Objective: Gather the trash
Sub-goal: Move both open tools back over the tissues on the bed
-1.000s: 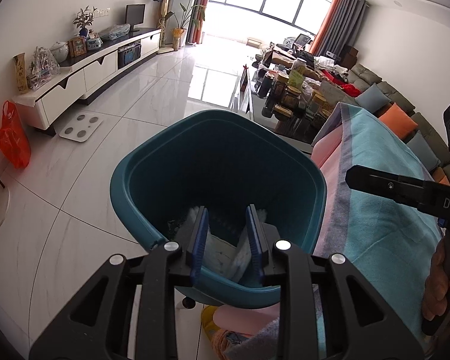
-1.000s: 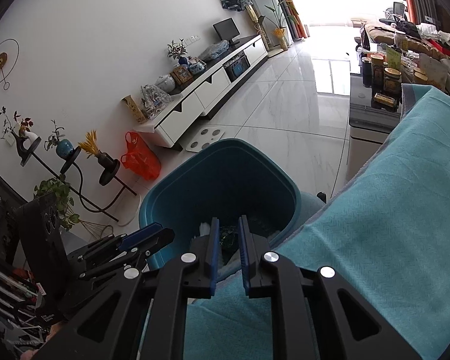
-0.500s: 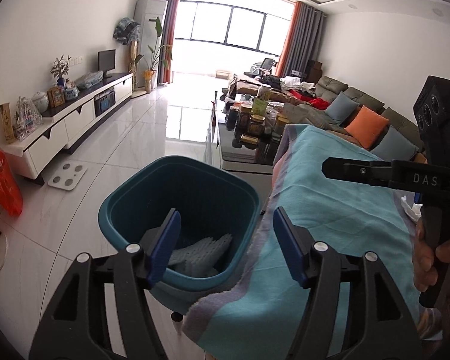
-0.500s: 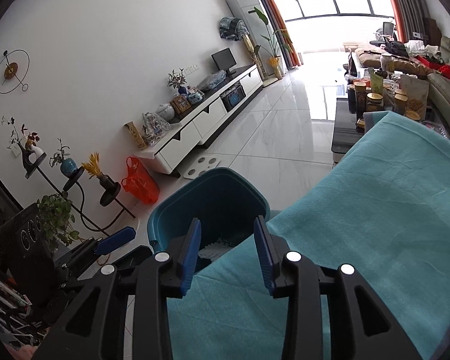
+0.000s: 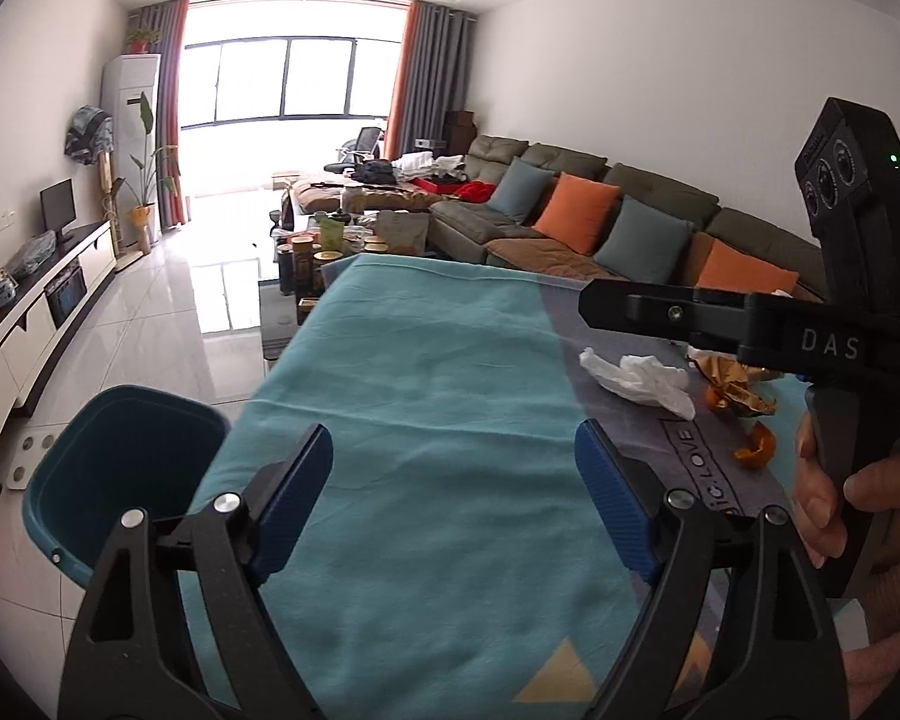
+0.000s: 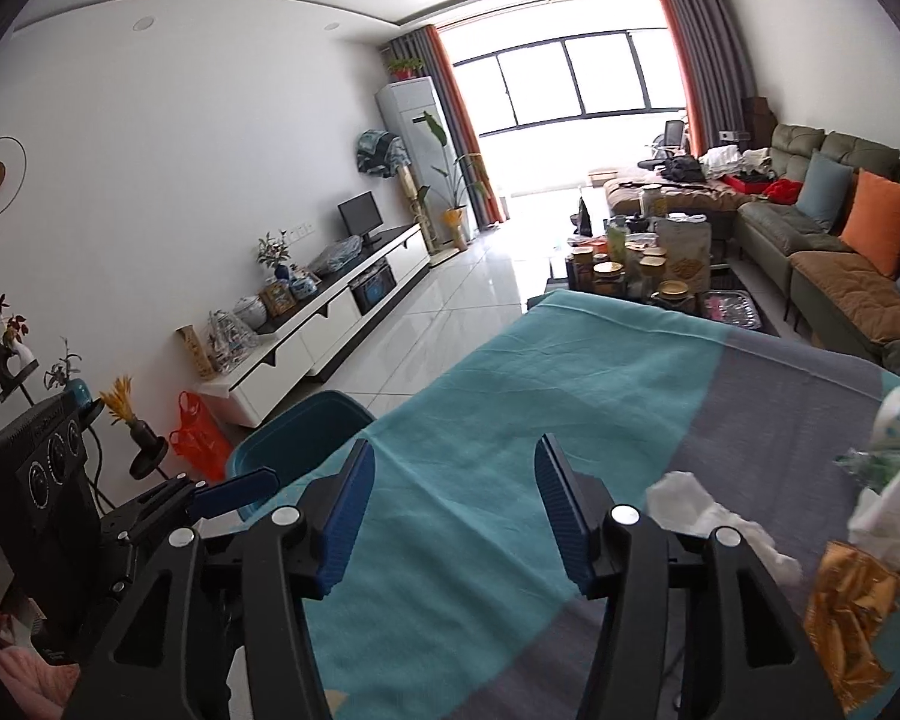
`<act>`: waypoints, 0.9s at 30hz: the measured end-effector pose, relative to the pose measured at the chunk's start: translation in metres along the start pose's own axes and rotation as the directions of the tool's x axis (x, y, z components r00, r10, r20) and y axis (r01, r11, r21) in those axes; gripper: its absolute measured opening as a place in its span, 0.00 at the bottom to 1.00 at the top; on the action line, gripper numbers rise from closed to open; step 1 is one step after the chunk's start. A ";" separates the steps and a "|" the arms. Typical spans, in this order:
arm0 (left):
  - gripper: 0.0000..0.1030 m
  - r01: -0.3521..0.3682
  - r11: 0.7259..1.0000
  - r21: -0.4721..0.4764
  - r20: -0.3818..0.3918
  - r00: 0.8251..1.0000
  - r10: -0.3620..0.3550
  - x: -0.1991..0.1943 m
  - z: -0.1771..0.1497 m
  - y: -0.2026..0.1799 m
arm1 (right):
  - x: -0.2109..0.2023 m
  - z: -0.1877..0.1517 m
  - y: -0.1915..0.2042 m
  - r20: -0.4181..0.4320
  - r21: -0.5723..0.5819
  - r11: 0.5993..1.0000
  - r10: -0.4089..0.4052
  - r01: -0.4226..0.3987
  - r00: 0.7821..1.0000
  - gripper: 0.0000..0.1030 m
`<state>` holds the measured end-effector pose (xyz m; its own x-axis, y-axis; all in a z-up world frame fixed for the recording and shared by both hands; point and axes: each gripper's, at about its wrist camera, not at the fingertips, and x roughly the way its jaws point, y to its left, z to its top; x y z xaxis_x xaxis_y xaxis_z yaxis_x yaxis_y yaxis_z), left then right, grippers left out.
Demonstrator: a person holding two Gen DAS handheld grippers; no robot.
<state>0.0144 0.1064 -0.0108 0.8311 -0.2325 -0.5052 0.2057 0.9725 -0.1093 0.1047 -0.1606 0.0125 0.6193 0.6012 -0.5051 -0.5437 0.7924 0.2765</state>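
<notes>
My left gripper [image 5: 453, 462] is open and empty above the teal cloth of the table [image 5: 426, 360]. My right gripper [image 6: 453, 480] is open and empty over the same cloth; it also shows in the left wrist view [image 5: 588, 303]. A crumpled white tissue [image 5: 636, 381] lies on the grey part of the cloth, to the right of both grippers, also in the right wrist view [image 6: 714, 516]. A gold wrapper [image 6: 852, 606] and orange peel [image 5: 753, 450] lie beside it. The teal trash bin [image 5: 108, 456] stands on the floor at the table's left edge.
A coffee table with several jars [image 6: 636, 270] stands beyond the table's far edge. A sofa with orange and blue cushions [image 5: 576, 210] runs along the right. A white TV cabinet [image 6: 330, 312] lines the left wall. An orange bag [image 6: 198, 438] sits on the floor.
Both grippers opened over the bin, letting go of trash there, then lifted and swung right from the bin to above the table. The tissue and wrapper have come into view.
</notes>
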 end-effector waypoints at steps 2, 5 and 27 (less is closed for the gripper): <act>0.80 0.020 1.000 0.018 -0.017 1.000 -0.019 0.012 0.002 -0.017 | -0.016 -0.007 -0.014 0.013 0.010 0.999 -0.041 0.041 0.999 0.57; 0.83 0.036 0.999 0.036 -0.041 0.999 -0.034 0.026 0.003 -0.037 | -0.037 -0.016 -0.033 0.030 0.033 0.996 -0.089 0.088 0.996 0.59; 0.87 0.006 0.991 0.131 -0.100 0.995 0.008 0.064 0.017 -0.096 | -0.106 -0.054 -0.112 0.066 0.135 0.947 -0.302 0.292 0.951 0.72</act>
<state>0.0568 -0.0025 -0.0182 0.7769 -0.2227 -0.5889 0.2762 0.9611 0.0009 0.0695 -0.3184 -0.0097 0.7905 0.3390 -0.5101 -0.2578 0.9397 0.2249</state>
